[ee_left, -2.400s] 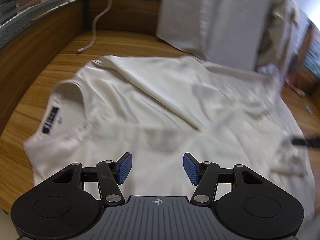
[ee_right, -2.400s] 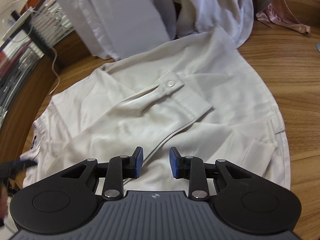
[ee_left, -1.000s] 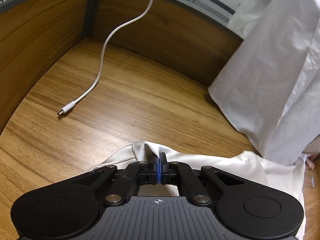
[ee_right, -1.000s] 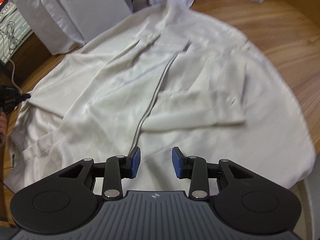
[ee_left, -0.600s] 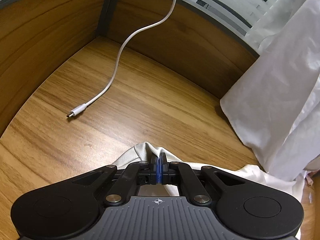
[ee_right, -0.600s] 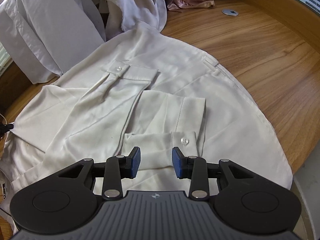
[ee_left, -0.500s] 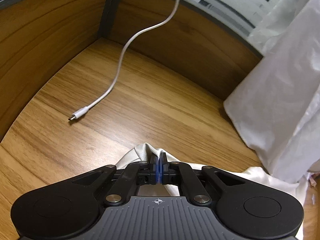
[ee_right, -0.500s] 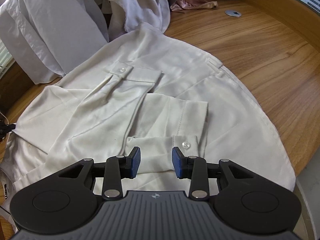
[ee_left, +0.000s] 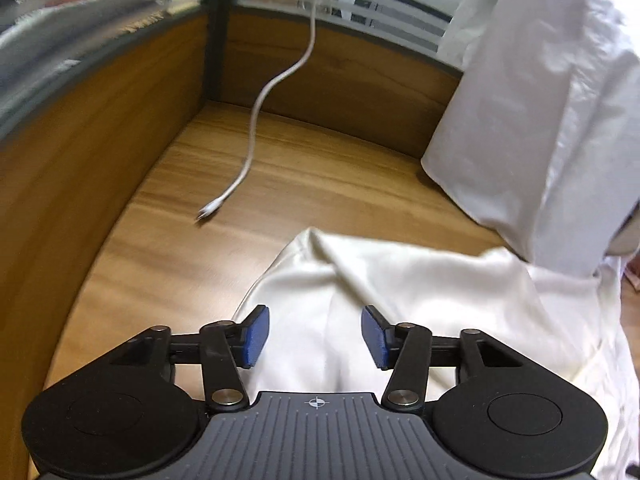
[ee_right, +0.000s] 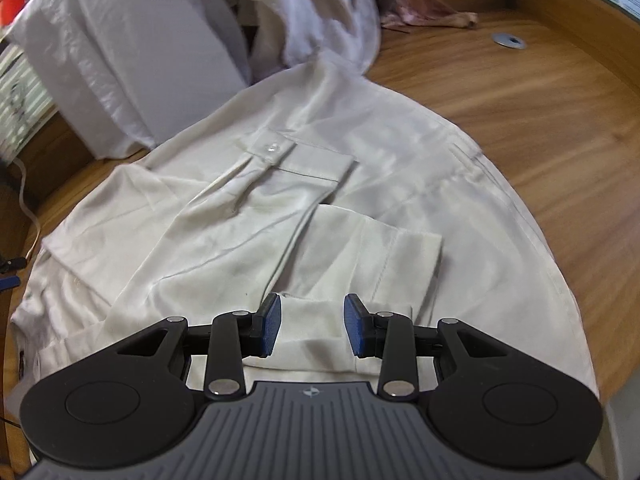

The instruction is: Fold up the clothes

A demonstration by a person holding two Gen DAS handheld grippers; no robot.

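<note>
Right gripper (ee_right: 311, 323) hovers with jaws apart and empty over a folded-in sleeve cuff (ee_right: 376, 248), placed as if to take it. Cream shirt (ee_right: 208, 232) lies flat on the wood surface (ee_right: 560, 128), both sleeves crossed over its body. Left gripper (ee_left: 315, 335), jaws wide and empty, sits above a shirt corner; farther off, a white cable (ee_left: 256, 132) and draped white clothes (ee_left: 540, 112).

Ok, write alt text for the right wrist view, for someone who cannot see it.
A cream long-sleeved button-up shirt lies spread on a wooden table, both buttoned cuffs folded across its body. The open right gripper hovers over the nearer cuff, blue-padded fingers apart. A heap of white fabric sits behind.
</note>
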